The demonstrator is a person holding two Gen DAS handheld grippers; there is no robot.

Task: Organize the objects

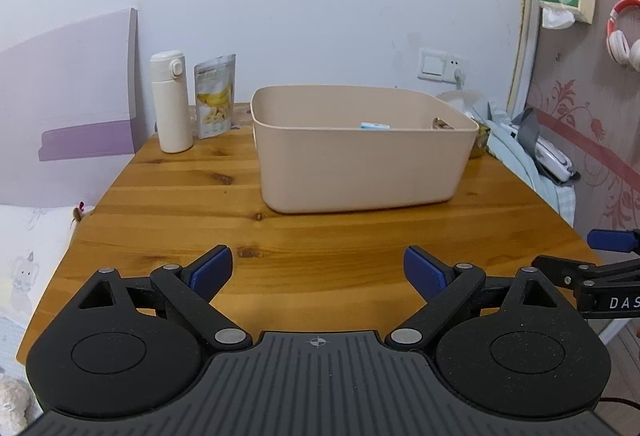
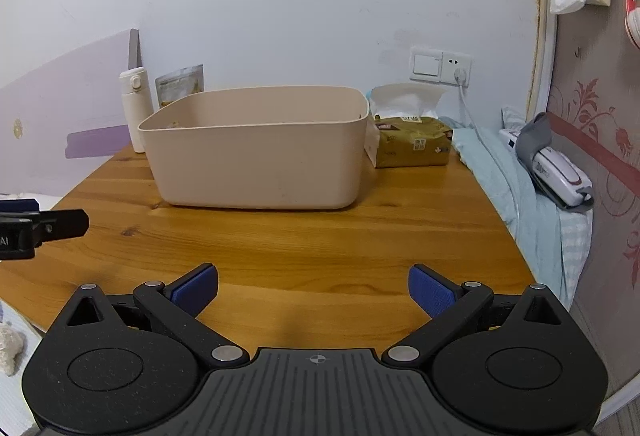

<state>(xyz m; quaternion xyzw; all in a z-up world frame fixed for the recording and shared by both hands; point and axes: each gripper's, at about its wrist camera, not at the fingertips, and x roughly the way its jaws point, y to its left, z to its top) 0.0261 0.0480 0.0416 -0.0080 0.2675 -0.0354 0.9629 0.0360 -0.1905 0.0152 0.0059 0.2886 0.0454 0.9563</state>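
- A pale wall backs a wooden bench (image 1: 200, 195), with a bed to one side and patterned wallpaper to the other.
- We hold the left gripper (image 1: 318, 272) low over the near edge of the bench, its fingers (image 1: 212, 270) spread wide and empty.
- The right gripper (image 2: 314, 286) sits just beside it, fingers (image 2: 432, 294) likewise spread with nothing between them.
- The bin (image 1: 360, 163) stands mid-bench; something small and blue-white shows over its rim, and we cannot tell what else is inside.
- The flask (image 1: 171, 101) stands upright at the far left corner, the pouch (image 1: 215, 95) upright just beside it, between flask and bin.
- The tissues (image 2: 412, 139) lie just beyond the bin's right end, apparently touching its wall.
- We judge the flask stiff, smooth and possibly heavy if full; we would clamp it across the mid-body, below the lid, where the wall is straight.
- The pouch looks light and crinkly, likely to buckle; we would pinch its flat top seal.
- The tissues look soft and light; a grip across the narrow width should hold, though the wrapper may slip.
- The bin looks rigid and light; its rim is the natural hold.
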